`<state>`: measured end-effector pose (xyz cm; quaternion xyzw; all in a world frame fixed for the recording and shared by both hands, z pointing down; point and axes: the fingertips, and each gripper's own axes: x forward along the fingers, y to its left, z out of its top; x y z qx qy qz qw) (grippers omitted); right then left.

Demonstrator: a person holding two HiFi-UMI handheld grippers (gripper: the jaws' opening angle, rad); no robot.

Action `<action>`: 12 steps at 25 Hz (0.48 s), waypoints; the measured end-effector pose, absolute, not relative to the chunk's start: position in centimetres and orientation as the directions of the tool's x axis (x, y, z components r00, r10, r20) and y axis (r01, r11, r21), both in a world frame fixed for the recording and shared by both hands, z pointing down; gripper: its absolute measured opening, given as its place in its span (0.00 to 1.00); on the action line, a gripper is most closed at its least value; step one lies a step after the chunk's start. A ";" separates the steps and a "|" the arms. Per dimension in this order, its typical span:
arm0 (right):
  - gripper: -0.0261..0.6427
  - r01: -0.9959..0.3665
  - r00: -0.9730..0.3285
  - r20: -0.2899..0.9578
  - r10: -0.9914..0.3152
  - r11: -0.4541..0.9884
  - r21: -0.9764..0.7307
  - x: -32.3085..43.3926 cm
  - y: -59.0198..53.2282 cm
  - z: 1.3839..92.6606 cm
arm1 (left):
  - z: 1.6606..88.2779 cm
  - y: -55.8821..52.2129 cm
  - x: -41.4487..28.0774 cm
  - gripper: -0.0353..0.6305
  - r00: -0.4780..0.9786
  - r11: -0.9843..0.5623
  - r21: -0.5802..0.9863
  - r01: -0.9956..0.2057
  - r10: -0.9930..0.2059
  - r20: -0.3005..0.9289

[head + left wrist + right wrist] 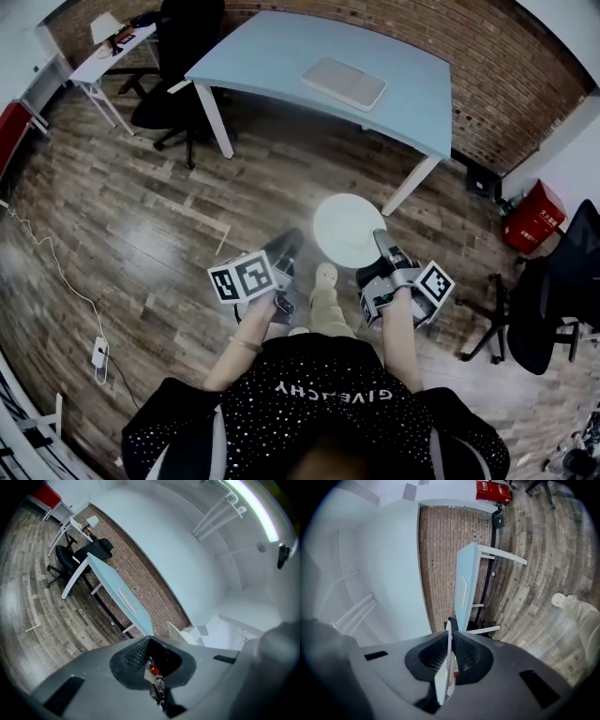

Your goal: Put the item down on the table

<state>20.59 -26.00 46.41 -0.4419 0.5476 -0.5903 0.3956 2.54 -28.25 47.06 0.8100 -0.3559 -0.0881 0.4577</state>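
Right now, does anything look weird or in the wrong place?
Only the white plate: it hangs over the wooden floor, pinched by its rim in the right tool, not resting on the blue table. Nothing looks spilled or broken.

Head view: brand name "GIVENCHY" in white capitals across the person's black speckled shirt, seen upside down from this camera; red box at the right carries white print, too small to read; no other lettering legible in either gripper view.
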 end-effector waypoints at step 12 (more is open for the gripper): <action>0.08 -0.025 -0.344 0.102 -0.934 -0.100 -0.995 24.7 -39.8 46.1 | 46.5 -41.3 7.4 0.07 0.715 -0.317 0.803 -0.504 -0.675 0.182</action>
